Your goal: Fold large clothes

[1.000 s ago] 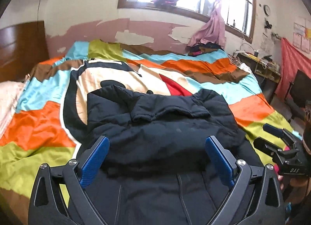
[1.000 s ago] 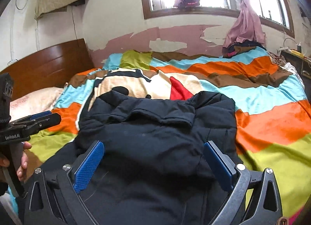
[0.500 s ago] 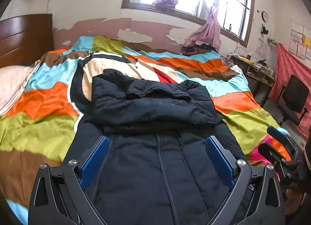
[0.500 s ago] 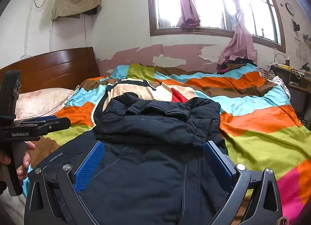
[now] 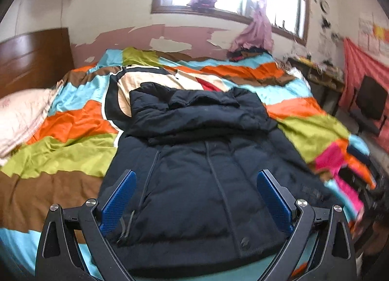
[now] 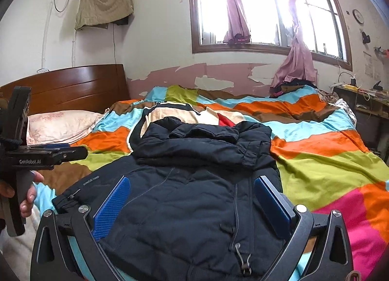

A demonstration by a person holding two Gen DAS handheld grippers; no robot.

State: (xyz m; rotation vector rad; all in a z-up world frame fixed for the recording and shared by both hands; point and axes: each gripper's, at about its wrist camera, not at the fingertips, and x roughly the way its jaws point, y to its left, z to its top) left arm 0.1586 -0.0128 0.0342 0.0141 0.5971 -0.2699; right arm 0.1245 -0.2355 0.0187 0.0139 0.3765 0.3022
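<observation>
One dark navy padded jacket (image 5: 201, 159) is laid flat on the striped bedspread (image 5: 73, 123) of the bed, its hem toward the near edge and its sleeves folded across the chest below the collar. The landmark taken here is that jacket. Above its hem the left gripper (image 5: 197, 198) is held with the blue pads (image 5: 119, 200) spread wide and nothing between them; no cloth is touched by it. The right gripper (image 6: 189, 205) is likewise held over the hem, jaws parted wide and empty. In the right wrist view the left gripper is also seen to the left of the jacket, gripped by a hand (image 6: 26, 193). Beyond the jacket's collar a cartoon print is shown on the bedspread. A pale pillow (image 6: 60, 125) is lain left of the jacket, against a wooden headboard (image 6: 73, 86). No container is seen; the bed alone bears the jacket. Behind it, a window (image 6: 267, 13) with pink curtains (image 6: 233, 9) is set in the wall.
</observation>
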